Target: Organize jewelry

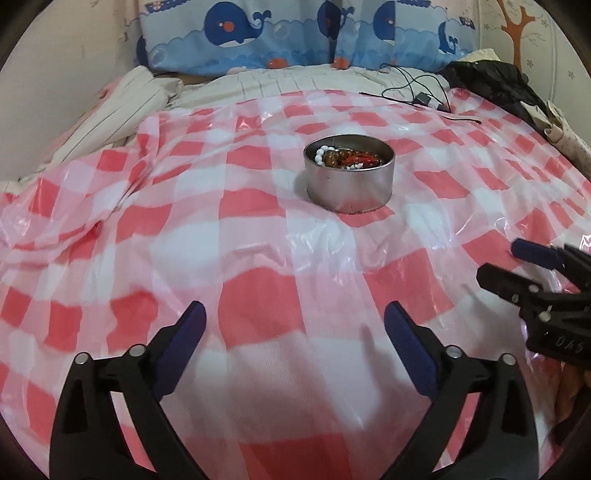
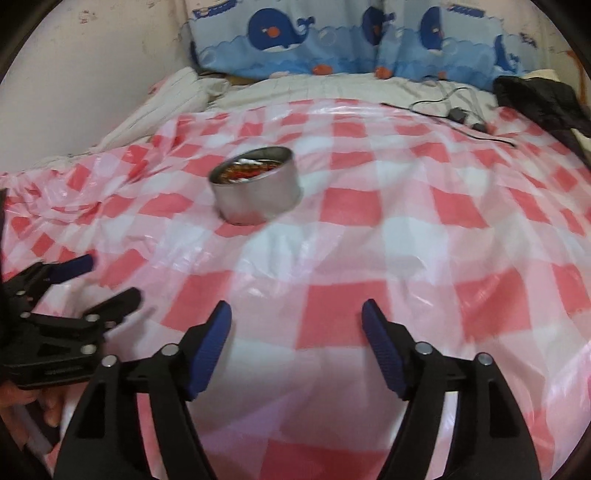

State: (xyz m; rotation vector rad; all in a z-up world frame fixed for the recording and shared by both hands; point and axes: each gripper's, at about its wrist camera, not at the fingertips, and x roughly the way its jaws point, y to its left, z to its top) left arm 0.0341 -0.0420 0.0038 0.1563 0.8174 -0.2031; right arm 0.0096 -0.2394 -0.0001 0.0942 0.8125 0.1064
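A round silver tin (image 1: 349, 186) stands on the red-and-white checked plastic sheet (image 1: 258, 236) on the bed. It holds jewelry (image 1: 347, 158): white beads, brown beads and a red piece. My left gripper (image 1: 295, 314) is open and empty, well short of the tin. In the right wrist view the tin (image 2: 256, 195) sits ahead to the left, and my right gripper (image 2: 296, 312) is open and empty. Each gripper shows in the other's view: the right one (image 1: 498, 264) at the right edge, the left one (image 2: 110, 278) at the left edge.
Whale-print blue pillows (image 1: 295, 33) line the wall at the back. A black cable with a small charger (image 1: 421, 98) lies at the back right, beside dark clothing (image 1: 491, 81). Striped bedding (image 1: 122, 107) is bunched at the back left.
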